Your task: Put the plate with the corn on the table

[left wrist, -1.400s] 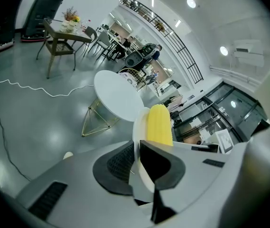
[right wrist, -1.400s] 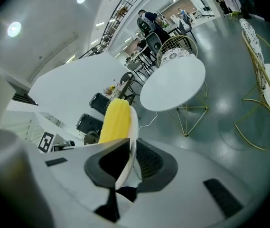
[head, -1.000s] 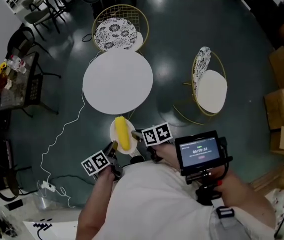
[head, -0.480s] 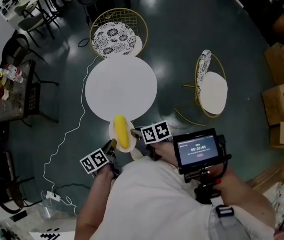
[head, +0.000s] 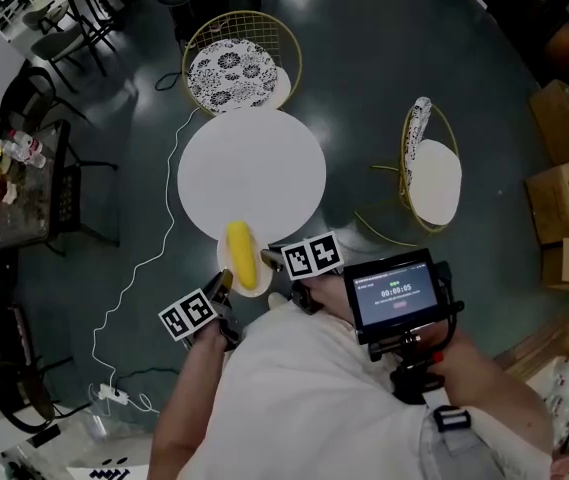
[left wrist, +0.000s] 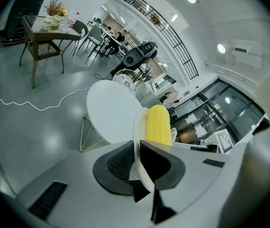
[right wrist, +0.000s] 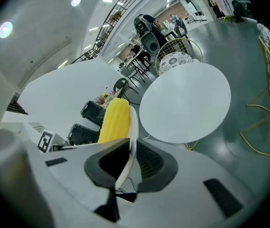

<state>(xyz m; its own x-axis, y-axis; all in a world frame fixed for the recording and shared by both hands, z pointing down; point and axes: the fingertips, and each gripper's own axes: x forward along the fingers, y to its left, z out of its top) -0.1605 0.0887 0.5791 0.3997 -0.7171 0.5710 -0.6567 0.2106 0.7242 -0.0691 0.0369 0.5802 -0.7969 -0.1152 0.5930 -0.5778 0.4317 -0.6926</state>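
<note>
**Head view.** From above, a small white plate (head: 226, 264) has one yellow corn (head: 241, 256) lying on it. The corn is the only thing on the plate. The plate is held at the near edge of the round white worktop (head: 252, 173), and its far part sits over that edge. I cannot tell if it touches the worktop. The left gripper (head: 223, 286) holds the plate's near left rim. The right gripper (head: 276, 262) holds its right rim. Only this view shows a small lit screen (head: 396, 293) by the person's right arm and brown boxes (head: 564, 168) far off to the right. A chair with a flowery cushion (head: 236, 71) stands behind the worktop, and a second chair (head: 430, 178) stands to its right. A white cord (head: 139, 268) wiggles across the floor.

**Left gripper view.** Here the plate (left wrist: 137, 127) is seen from its thin edge. The left gripper (left wrist: 137, 163) has its two dark jaws pinched tight on the rim. The corn (left wrist: 158, 125) lies on the plate just past the jaws. The worktop (left wrist: 113, 110) is close behind it. Only this view shows a small table (left wrist: 42, 27) with flowers, far away.

**Right gripper view.** The right gripper (right wrist: 127, 163) is also clamped on the plate (right wrist: 131, 137) rim. The corn (right wrist: 113, 120) lies on the plate beyond the jaws. The worktop (right wrist: 187, 103) is bare.
</note>
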